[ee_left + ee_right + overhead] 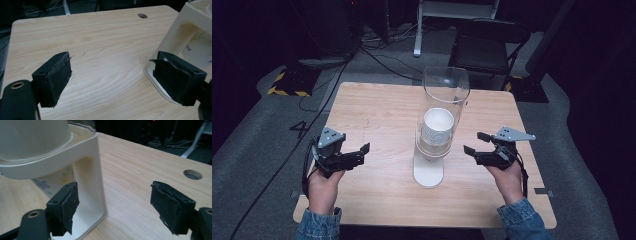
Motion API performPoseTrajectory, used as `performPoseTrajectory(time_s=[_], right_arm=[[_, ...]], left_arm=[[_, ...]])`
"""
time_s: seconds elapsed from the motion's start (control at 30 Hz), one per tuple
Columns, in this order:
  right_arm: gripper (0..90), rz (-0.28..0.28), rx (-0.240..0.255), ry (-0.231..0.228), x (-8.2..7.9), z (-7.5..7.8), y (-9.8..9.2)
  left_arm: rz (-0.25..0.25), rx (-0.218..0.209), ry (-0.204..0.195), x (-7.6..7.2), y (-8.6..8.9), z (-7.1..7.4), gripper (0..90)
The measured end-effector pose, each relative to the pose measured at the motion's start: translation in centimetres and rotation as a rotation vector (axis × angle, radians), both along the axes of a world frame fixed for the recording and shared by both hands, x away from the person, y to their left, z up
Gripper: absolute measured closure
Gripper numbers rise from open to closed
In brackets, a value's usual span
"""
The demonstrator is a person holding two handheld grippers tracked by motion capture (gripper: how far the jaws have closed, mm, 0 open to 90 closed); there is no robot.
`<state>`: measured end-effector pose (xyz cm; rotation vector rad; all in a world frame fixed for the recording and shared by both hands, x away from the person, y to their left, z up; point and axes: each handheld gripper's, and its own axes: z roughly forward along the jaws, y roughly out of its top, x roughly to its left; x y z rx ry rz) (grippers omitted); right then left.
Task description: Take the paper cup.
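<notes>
A cup dispenser stands in the middle of the wooden table [377, 110]: a clear tube [445, 87] holds a stack of white paper cups [438, 127] above a cream base [428, 172]. My left gripper [361, 155] hovers to the left of the base, open and holding nothing. My right gripper [475, 143] is at its right, also open and empty. In the left gripper view the open gripper [112, 60] faces bare wood, with the base [185, 27] at the right. The right gripper view has the open gripper [115, 188] close to the base's wall [87, 157], under a cup [32, 137].
A dark chair [484, 47] and a white stand [418, 30] are on the floor beyond the table's far edge, with cables [377, 55] trailing across the grey carpet. The tabletop has a round cable hole [192, 174] near a far corner.
</notes>
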<state>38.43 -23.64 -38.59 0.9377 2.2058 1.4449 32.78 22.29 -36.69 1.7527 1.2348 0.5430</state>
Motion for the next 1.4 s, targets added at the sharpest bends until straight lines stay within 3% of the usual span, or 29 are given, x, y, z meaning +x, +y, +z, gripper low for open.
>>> performPoseTrajectory(time_s=[0.47, 0.7, 1.03, 1.3, 1.4], right_arm=[[16.4, 0.129, -0.006, 0.009, -0.7, -1.2, 3.8], [15.9, 0.164, -0.013, 0.023, -0.8, -2.3, 5.7], [16.9, 0.196, 0.041, 0.052, 0.0, -3.5, 7.4], [18.4, 0.181, 0.056, 0.018, 0.4, -4.6, 8.7], [24.6, 0.193, 0.054, -0.02, 0.3, -5.2, 9.5]], left_arm=[[0.002, 0.015, 0.019, 0.1, 0.0, -0.2, 15.1], [0.003, 0.02, 0.02, 0.1, -0.2, -0.4, 15.1], [0.055, 0.019, 0.003, -0.4, -0.2, -0.9, 15.1], [0.058, 0.018, -0.002, -0.8, 0.1, -1.1, 15.1], [0.062, 0.028, 0.006, -0.8, 0.3, -1.2, 15.1]])
